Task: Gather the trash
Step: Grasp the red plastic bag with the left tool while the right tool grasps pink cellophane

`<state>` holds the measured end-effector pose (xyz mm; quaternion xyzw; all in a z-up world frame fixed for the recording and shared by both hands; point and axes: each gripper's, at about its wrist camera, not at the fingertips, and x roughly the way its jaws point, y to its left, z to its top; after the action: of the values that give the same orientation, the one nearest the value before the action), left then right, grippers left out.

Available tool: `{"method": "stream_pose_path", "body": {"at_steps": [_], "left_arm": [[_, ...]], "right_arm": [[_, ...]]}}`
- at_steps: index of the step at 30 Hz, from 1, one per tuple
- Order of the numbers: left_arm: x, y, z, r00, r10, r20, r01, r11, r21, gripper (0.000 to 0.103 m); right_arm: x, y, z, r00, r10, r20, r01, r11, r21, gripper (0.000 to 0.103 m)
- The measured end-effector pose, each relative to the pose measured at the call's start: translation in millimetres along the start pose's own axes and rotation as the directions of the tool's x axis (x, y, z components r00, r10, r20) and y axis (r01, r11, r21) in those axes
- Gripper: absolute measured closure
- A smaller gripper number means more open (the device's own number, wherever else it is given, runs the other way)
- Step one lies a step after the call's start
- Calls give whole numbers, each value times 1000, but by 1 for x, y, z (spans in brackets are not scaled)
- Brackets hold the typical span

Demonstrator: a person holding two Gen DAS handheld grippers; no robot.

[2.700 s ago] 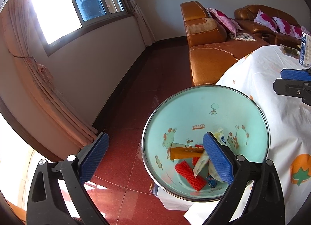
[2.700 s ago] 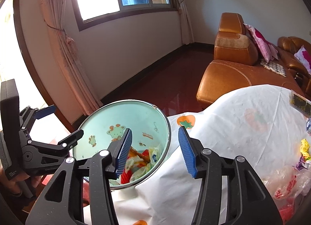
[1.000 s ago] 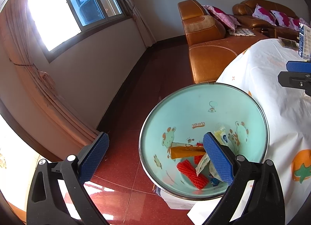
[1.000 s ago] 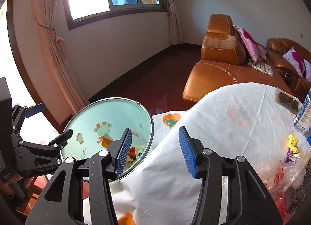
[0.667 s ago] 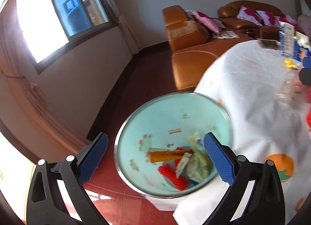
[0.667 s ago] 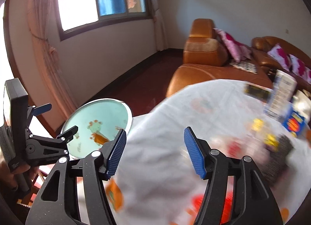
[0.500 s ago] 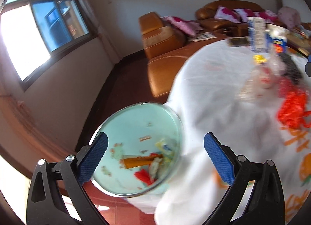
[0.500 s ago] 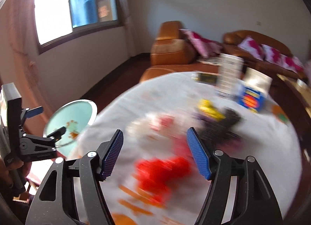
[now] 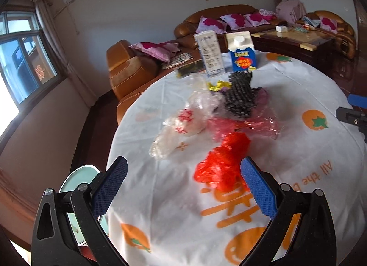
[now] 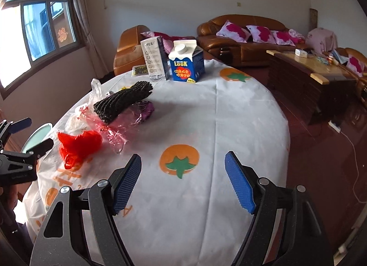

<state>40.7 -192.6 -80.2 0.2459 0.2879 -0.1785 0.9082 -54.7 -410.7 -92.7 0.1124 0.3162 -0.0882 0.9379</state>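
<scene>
Trash lies on a round table under a white cloth (image 9: pixel 286 142) with orange prints. A crumpled red plastic bag (image 9: pixel 223 162) (image 10: pixel 79 143) sits nearest, just beyond my left gripper (image 9: pixel 183 188), which is open and empty. Behind it lie a clear pink film (image 9: pixel 245 126), a white plastic bag (image 9: pixel 183 126), a black foam net (image 9: pixel 240 96) (image 10: pixel 122 100) and a yellow wrapper (image 9: pixel 218 85). My right gripper (image 10: pixel 182 181) hovers over bare cloth, its jaws opening with nothing between them. The pale green trash bin (image 9: pixel 78 178) (image 10: pixel 36 136) stands beside the table's left edge.
A blue carton (image 10: pixel 187 61) and a tall white carton (image 10: pixel 156 59) stand at the far side of the table. Brown leather sofas (image 10: pixel 240 34) line the wall, with a wooden coffee table (image 10: pixel 307 75) to the right. A white cable (image 10: pixel 353 151) runs over the red floor.
Both grippers have swung from the bin at the table's left edge round to the trash on the tabletop. The right jaws have widened. The bin now shows only at the left margin.
</scene>
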Motion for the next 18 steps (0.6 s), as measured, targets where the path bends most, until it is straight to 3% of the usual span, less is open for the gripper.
{"method": "stream_pose_path", "body": {"at_steps": [4,6,8,10,11,13,18], "left_arm": [[23,-15,-6,998,5,-55,-3,999,35,10],[34,-15,-12,996,-14,-91,17,999,29,29],[43,-10,-14,990,-60,-127,61,998,7,59],[46,-6,-16,985,-103,-138,103,995,-8,80],[46,-4,-16,985,-107,-135,107,994,-9,85],[42,0,-16,986,-114,-118,115,993,-1,92],[29,16,-14,991,-102,-83,102,995,-4,93]], "right_arm": [[5,2,-1,1000,25,8,-25,1000,14,27],[6,4,-4,999,32,2,-32,999,3,27],[8,7,-6,999,36,-1,-36,999,-4,27],[10,9,-5,999,39,-4,-39,999,-5,27],[11,11,-4,999,44,-3,-44,999,-3,27],[13,15,-1,999,46,0,-46,999,-7,27],[15,29,7,998,59,16,-59,998,-24,27]]}}
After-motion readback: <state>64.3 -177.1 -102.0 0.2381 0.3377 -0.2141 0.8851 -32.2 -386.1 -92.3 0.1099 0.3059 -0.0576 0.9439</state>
